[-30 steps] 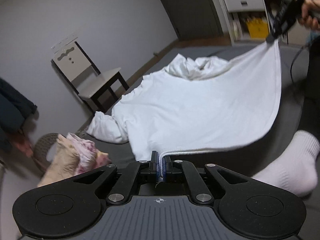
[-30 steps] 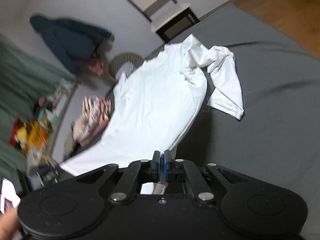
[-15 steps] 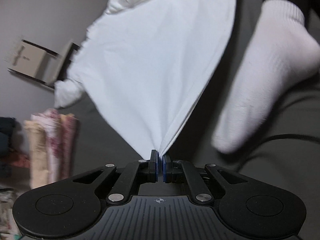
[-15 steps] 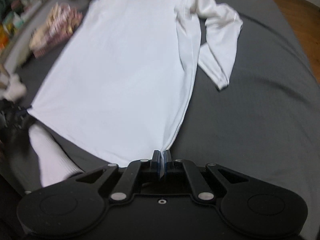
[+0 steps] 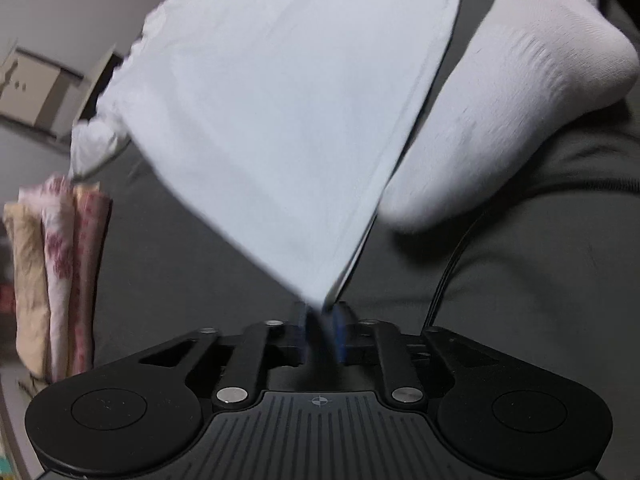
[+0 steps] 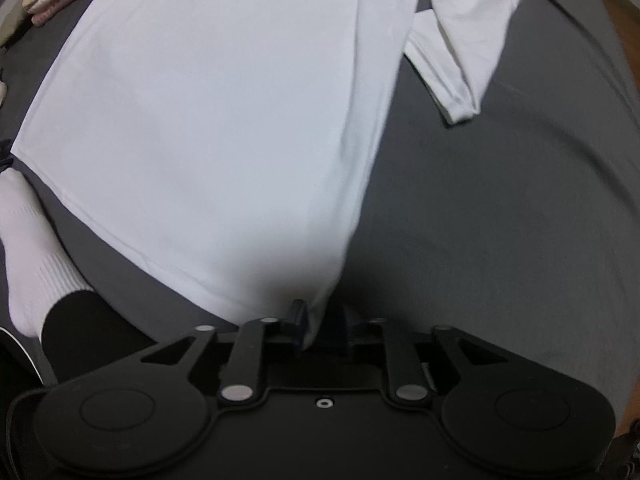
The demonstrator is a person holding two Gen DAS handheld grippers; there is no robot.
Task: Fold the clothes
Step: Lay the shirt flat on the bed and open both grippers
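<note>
Left wrist view: a stack of folded patterned clothes (image 5: 60,276) is seen at the far left on the dark grey bed (image 5: 180,264). To its right, the white long-sleeved shirt (image 5: 288,120) is spread with its long axis running away from the camera, hem near and collar end far. Its near hem corner is seen between the fingers of the left hand-held gripper (image 5: 320,314), whose jaws have parted slightly from half a second ago, when they were clamped tight on the cloth; whether the corner is still gripped cannot be told through the blur. A white-socked foot (image 5: 500,112) lies just right of the shirt's hem, with a black cable (image 5: 448,276) beside it.

Right wrist view: the shirt (image 6: 208,120) is laid flat on the bed (image 6: 500,220), hem near, one sleeve (image 6: 464,48) folded out at the far right. The jaws of the right hand-held gripper (image 6: 322,322) are seen apart, with the other hem corner lying loosely against the left finger; half a second ago they were shut on it. The shirt was hanging stretched a second ago and is now resting down on the bed.
</note>
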